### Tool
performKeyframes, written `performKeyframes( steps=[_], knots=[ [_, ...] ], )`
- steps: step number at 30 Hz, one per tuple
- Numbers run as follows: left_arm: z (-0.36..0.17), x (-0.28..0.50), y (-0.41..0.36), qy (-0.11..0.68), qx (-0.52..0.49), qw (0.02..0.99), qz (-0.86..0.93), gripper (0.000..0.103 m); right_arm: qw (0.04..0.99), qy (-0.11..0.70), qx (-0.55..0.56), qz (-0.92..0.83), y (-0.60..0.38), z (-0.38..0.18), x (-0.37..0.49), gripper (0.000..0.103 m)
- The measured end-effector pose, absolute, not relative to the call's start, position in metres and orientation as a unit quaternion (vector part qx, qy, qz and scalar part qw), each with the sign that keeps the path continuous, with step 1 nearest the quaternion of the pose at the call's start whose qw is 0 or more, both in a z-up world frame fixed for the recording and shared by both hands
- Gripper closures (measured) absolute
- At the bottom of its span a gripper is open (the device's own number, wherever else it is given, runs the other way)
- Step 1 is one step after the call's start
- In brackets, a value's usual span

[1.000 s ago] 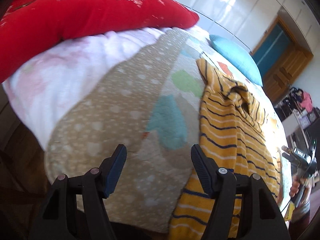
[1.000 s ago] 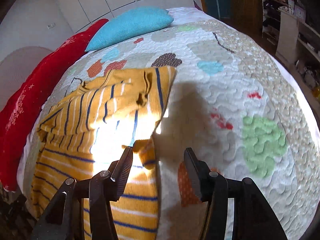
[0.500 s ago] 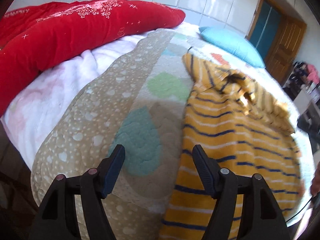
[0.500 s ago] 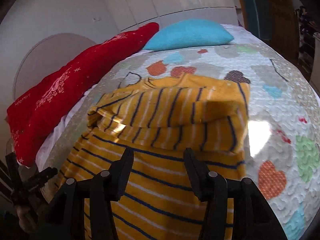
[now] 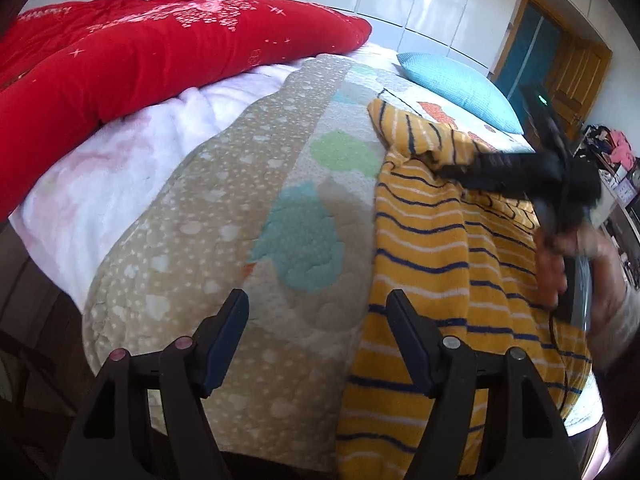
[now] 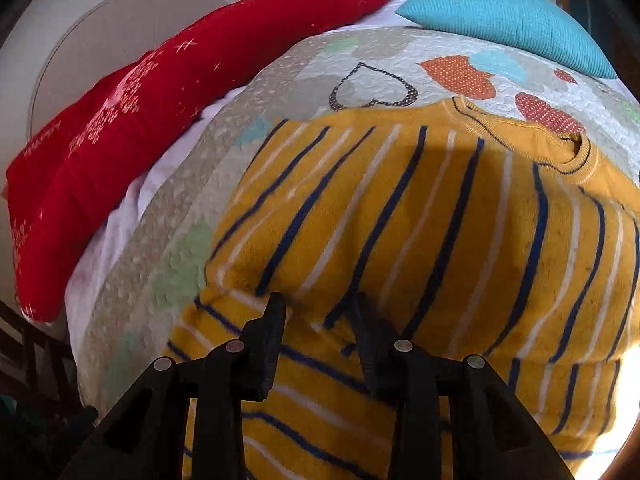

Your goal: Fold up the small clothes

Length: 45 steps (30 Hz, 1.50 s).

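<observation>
A yellow sweater [image 5: 432, 248] with navy and white stripes lies flat on the patchwork quilt [image 5: 240, 208]. My left gripper [image 5: 317, 300] hovers open over bare quilt, just left of the sweater's edge, with nothing between its fingers. In the right wrist view the sweater [image 6: 400, 208] fills the middle, with a sleeve folded across its body. My right gripper [image 6: 318, 306] is low over that fold's near edge. Its jaws are closing with yellow fabric between the tips, and the pads show no grip on it. A person's hand [image 5: 552, 268], blurred, carries it over the sweater.
A long red cushion [image 5: 140, 52] and a white fleece blanket [image 5: 120, 168] lie along the bed's left side. A turquoise pillow [image 5: 456, 80] sits at the head. A wooden door [image 5: 560, 52] and cluttered shelves [image 5: 616, 152] stand beyond the bed's right side.
My right gripper swept left across the sweater to the folded sleeve's edge, and its jaws narrowed. The left gripper shifted slightly and stayed open beside the sweater.
</observation>
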<state>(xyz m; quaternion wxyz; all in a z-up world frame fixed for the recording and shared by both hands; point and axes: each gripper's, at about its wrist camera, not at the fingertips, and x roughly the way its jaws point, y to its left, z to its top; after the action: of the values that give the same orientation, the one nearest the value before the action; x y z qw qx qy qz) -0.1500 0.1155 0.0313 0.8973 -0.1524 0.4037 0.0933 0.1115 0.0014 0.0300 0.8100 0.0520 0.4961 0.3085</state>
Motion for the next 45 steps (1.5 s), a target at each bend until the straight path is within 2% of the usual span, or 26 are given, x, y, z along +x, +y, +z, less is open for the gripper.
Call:
performKeyframes(
  steps=[2,7,9,11,18,23,26,35,36,37,38,39,45],
  knots=[
    [0.031,-0.153,0.122,0.403,-0.156,0.896,0.099,0.033,0.809,0.488,0.03,0.326,-0.005,0.034,0.085,0.064],
    [0.03,-0.156,0.127,0.401,-0.183,0.893,0.089,0.032,0.796,0.497,0.104,0.33,-0.088,0.033,0.038,0.062],
    [0.028,-0.155,0.124,0.403,-0.192,0.891,0.076,0.032,0.81,0.48,0.156,0.299,-0.143,0.038,0.022,0.052],
    [0.025,-0.152,0.12,0.408,-0.193,0.89,0.064,0.032,0.827,0.46,0.199,0.255,-0.201,0.04,0.004,0.046],
    [0.013,-0.15,0.108,0.41,-0.229,0.883,0.001,0.032,0.82,0.49,0.25,0.158,-0.316,0.0,-0.044,0.046],
    [0.006,-0.164,0.099,0.424,-0.263,0.866,-0.046,0.05,0.779,0.472,0.322,0.257,-0.313,-0.014,-0.065,0.046],
    [-0.001,-0.177,0.089,0.436,-0.269,0.857,-0.062,0.051,0.702,0.481,0.386,0.356,-0.282,-0.037,-0.075,0.046],
    [-0.027,-0.189,0.061,0.478,-0.25,0.837,-0.086,0.05,0.638,0.538,0.377,0.402,-0.217,-0.078,-0.117,0.046],
    [-0.027,-0.189,0.06,0.482,-0.249,0.836,-0.083,0.052,0.64,0.54,0.373,0.399,-0.215,-0.078,-0.118,0.049],
    [-0.028,-0.188,0.06,0.487,-0.244,0.835,-0.075,0.067,0.646,0.541,0.367,0.394,-0.216,-0.076,-0.119,0.053],
    [-0.028,-0.187,0.061,0.496,-0.24,0.832,-0.069,0.09,0.653,0.542,0.359,0.388,-0.219,-0.073,-0.121,0.07],
    [-0.027,-0.187,0.062,0.499,-0.247,0.827,-0.074,0.092,0.661,0.545,0.351,0.378,-0.218,-0.072,-0.122,0.091],
    [0.012,-0.202,0.053,0.477,-0.215,0.848,-0.08,0.093,0.703,0.52,0.328,0.358,-0.234,-0.032,-0.136,0.095]
  ],
)
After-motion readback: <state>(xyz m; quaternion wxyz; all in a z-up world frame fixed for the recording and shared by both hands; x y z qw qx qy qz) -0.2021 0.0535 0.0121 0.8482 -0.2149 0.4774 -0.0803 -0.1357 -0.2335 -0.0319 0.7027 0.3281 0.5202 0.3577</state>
